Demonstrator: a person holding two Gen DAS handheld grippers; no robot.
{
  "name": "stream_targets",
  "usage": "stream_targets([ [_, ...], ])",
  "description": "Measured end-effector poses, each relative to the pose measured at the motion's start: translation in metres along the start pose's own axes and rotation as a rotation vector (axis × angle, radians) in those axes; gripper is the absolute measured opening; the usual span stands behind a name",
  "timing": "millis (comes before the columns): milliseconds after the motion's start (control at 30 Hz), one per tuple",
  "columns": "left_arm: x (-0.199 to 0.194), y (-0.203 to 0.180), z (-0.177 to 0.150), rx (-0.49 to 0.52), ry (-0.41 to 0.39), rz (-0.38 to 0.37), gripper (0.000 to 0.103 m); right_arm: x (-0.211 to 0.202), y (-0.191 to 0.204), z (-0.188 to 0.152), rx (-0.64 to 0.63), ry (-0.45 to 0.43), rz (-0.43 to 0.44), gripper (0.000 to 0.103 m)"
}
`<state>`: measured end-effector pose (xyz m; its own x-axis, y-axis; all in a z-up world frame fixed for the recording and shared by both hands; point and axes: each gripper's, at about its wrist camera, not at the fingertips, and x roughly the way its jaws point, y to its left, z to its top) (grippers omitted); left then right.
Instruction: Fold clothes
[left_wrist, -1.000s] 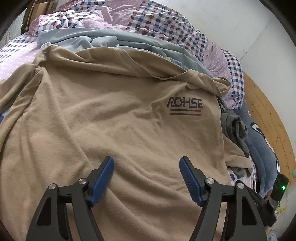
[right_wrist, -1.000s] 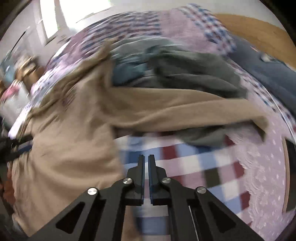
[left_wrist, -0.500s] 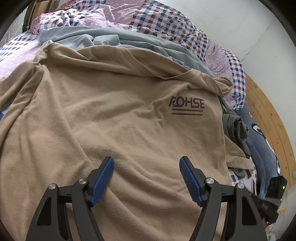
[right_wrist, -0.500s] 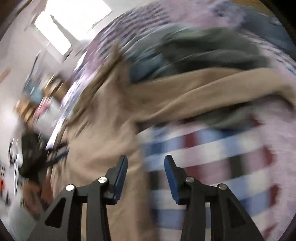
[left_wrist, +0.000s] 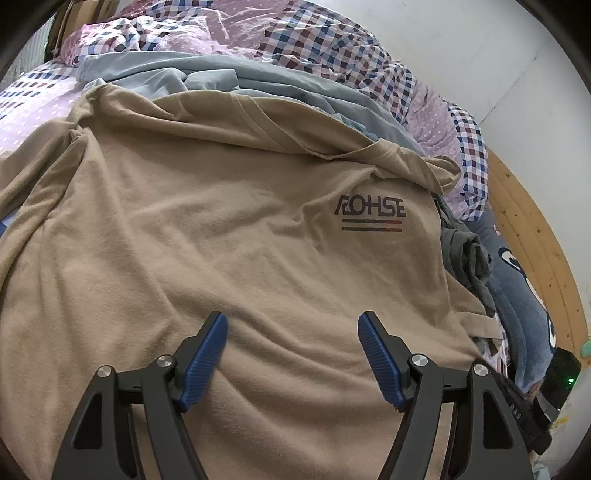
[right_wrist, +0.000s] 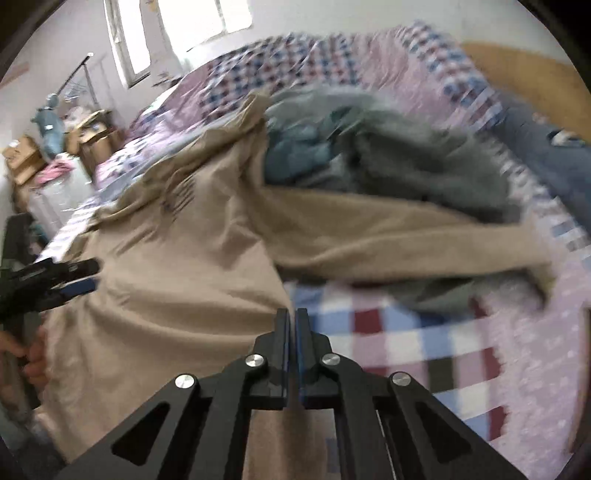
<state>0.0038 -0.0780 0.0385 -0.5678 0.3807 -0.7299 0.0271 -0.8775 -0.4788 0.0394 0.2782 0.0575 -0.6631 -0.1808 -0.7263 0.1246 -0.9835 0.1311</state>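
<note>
Fabric fills the left wrist view: a tan T-shirt (left_wrist: 229, 236) lies spread front-up across the bed (left_wrist: 33, 96), its dark chest print (left_wrist: 371, 212) readable and its collar end rumpled against a pale blue garment (left_wrist: 258, 79) lying behind it. The left gripper (left_wrist: 291, 354) hangs just over the lower part of the shirt with its blue-padded fingers (left_wrist: 205, 358) set wide apart and nothing between them. To the right of the shirt a grey garment (left_wrist: 467, 254) lies bunched, and beyond that a dark blue one (left_wrist: 517, 295) runs along the wooden bed frame (left_wrist: 532, 221).

From the right wrist view, which is smeared by motion, the same tan T-shirt (right_wrist: 177, 266) shows from its side, with one sleeve (right_wrist: 406, 243) stretched out flat over the checked bedcover (right_wrist: 406, 332). The right gripper (right_wrist: 291, 317) sits at the shirt's side edge with its fingers pressed together; a thin bit of cloth may be pinched there, but the blur and the angle hide it, so I cannot tell. The grey garment (right_wrist: 424, 166) and a blue one (right_wrist: 299, 155) are heaped behind the sleeve, and the left gripper (right_wrist: 74, 280) shows at the far left over the shirt.

As for progress, the shirt lies open and roughly flat with no fold in it that shows: sleeves out, body single-layered, some wrinkles near the collar. The other garments around it lie loose and bunched, none in a folded stack that I can see. Folding of this shirt and of the rest is, by my judgement, what remains.
</note>
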Motion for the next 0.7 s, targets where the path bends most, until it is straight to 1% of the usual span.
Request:
stream_targets([
  [67,0.000,-0.001,0.000,0.006,0.001,0.001,0.077,0.007,-0.001,-0.002,-0.003,0.022,-0.069,0.001],
  [133,0.000,-0.001,0.000,0.010,0.003,0.005,0.077,0.011,-0.016,-0.005,0.045,0.046,-0.115,0.004],
  [167,0.000,-0.001,0.000,0.009,0.003,0.004,0.077,0.010,-0.026,-0.006,0.084,0.049,-0.113,0.004],
  [233,0.000,0.000,0.001,0.005,0.003,0.002,0.077,0.001,-0.051,-0.006,0.198,0.015,-0.093,0.007],
  [267,0.000,0.000,0.001,0.004,0.003,0.001,0.077,-0.003,-0.064,-0.006,0.259,-0.006,-0.084,0.015],
  [300,0.001,0.000,0.001,0.003,0.003,0.001,0.077,-0.009,-0.080,-0.007,0.326,-0.031,-0.077,0.033],
  [333,0.001,0.000,0.001,0.003,0.003,0.002,0.077,-0.014,-0.092,-0.010,0.383,-0.055,-0.073,0.041],
  [367,0.001,0.000,0.001,0.004,0.003,0.004,0.077,-0.017,-0.102,-0.013,0.427,-0.067,-0.067,0.046],
  [700,0.003,-0.002,-0.002,0.013,-0.006,0.022,0.077,-0.034,-0.186,-0.051,0.848,-0.134,0.014,0.045],
])
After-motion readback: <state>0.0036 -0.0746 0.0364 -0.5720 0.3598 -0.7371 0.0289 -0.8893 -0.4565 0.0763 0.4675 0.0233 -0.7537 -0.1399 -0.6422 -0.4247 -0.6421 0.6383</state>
